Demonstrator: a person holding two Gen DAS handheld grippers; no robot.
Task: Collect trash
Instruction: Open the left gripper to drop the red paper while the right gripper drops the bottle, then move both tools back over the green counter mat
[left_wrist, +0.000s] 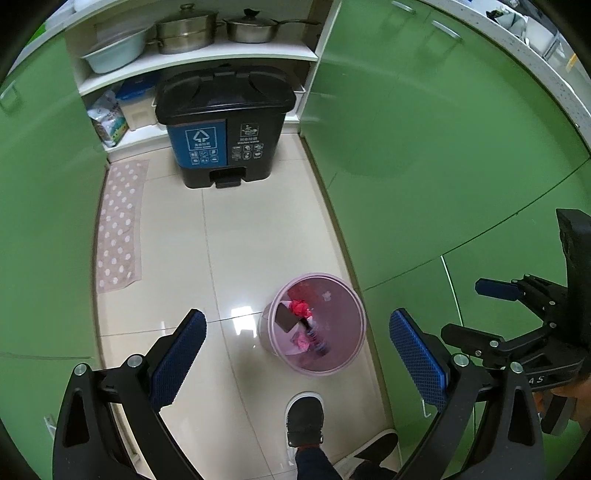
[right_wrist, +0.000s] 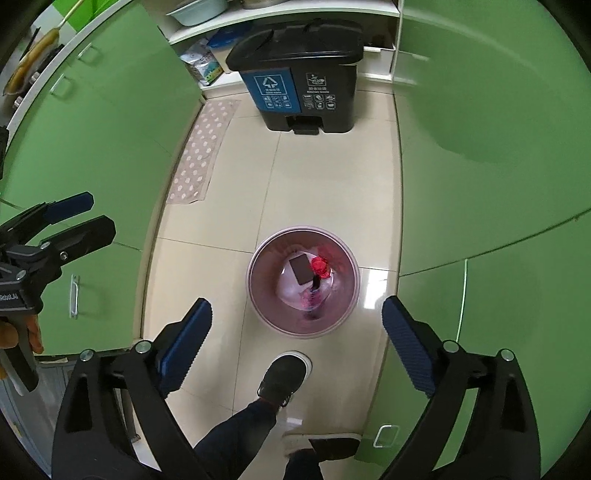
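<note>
A small pink wastebasket (left_wrist: 343, 314) stands on the beige floor tiles, also in the right wrist view (right_wrist: 258, 291). It holds trash (left_wrist: 301, 308): a dark flat card, red crumpled wrap and a bottle (right_wrist: 310, 273). My left gripper (left_wrist: 297, 350) is open and empty, held above and before the basket. My right gripper (right_wrist: 297, 332) is open and empty, above the basket's near rim. The right gripper shows at the right of the left wrist view (left_wrist: 491, 314). A black two-compartment pedal bin (left_wrist: 225, 125) with its lids shut stands at the far end of the aisle (right_wrist: 299, 70).
Green cabinet doors (left_wrist: 424, 147) line both sides of the narrow aisle. A pink dotted mat (left_wrist: 120, 225) lies along the left cabinets. White shelves (left_wrist: 192, 59) behind the bin hold pots and a basin. The person's shoes (right_wrist: 282, 380) stand just near the basket.
</note>
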